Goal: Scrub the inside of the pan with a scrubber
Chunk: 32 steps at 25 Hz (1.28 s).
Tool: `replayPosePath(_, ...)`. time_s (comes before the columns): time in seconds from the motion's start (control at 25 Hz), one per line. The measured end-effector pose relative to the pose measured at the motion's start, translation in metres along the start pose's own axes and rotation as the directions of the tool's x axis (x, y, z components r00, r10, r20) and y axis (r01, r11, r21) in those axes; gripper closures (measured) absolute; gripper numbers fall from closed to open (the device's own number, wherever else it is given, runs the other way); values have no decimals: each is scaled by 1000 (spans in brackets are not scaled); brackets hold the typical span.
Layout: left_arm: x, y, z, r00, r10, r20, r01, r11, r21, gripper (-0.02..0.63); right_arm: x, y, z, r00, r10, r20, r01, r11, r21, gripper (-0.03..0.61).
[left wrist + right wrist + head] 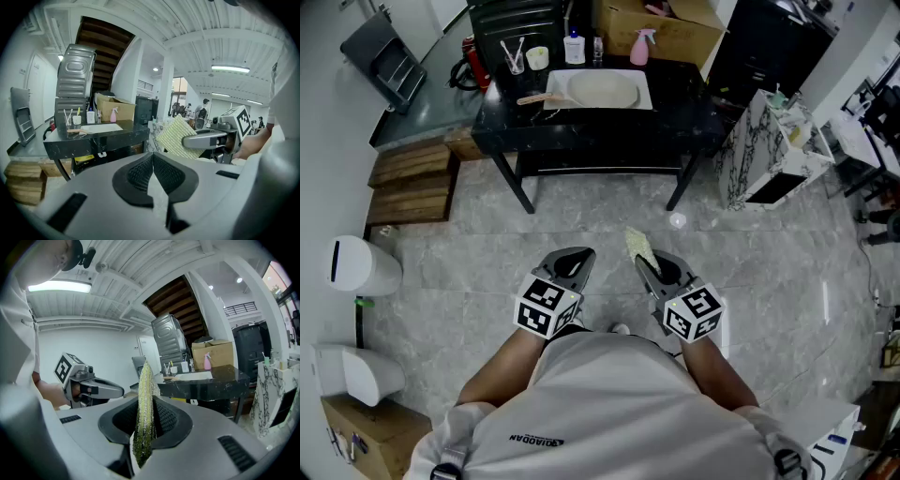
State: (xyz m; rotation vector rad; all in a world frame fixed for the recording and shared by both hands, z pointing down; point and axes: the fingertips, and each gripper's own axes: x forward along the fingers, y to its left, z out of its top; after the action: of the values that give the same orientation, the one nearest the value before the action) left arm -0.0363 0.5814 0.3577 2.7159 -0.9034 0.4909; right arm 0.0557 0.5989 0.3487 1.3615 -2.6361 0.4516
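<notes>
The scrubber (143,380) is gripped edge-on in the right tool (144,405); the left tool (153,165) is closed, empty. The desk (680,103) stands well apart, and no pan can be made out on it with certainty. Gripped so thinly, the scrubber could be twisted loose under scrubbing pressure.

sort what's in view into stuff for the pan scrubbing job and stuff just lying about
For the job: scrubber clamped in the right gripper; pale pan on the black table.

Lying about: pink spray bottle, cardboard box, white bottle, wooden steps.
</notes>
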Motion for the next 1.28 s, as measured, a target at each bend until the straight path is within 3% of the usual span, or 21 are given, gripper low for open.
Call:
replayPosePath(0.6, 2, -15, 2, 999, 40, 5, -40, 999, -12, 598, -15, -5, -1, 998, 48, 40, -50, 998, 39, 499)
replayPosePath(1.04, 20, -36, -12, 996, 90, -15, -91, 995, -34, 598, -30, -34, -25, 997, 74, 1, -74, 994, 85, 499)
replayPosePath(1.28, 34, -33, -2, 995, 95, -9, -95, 995, -31, 598, -28, -50, -18, 997, 80, 12, -81, 992, 94, 499)
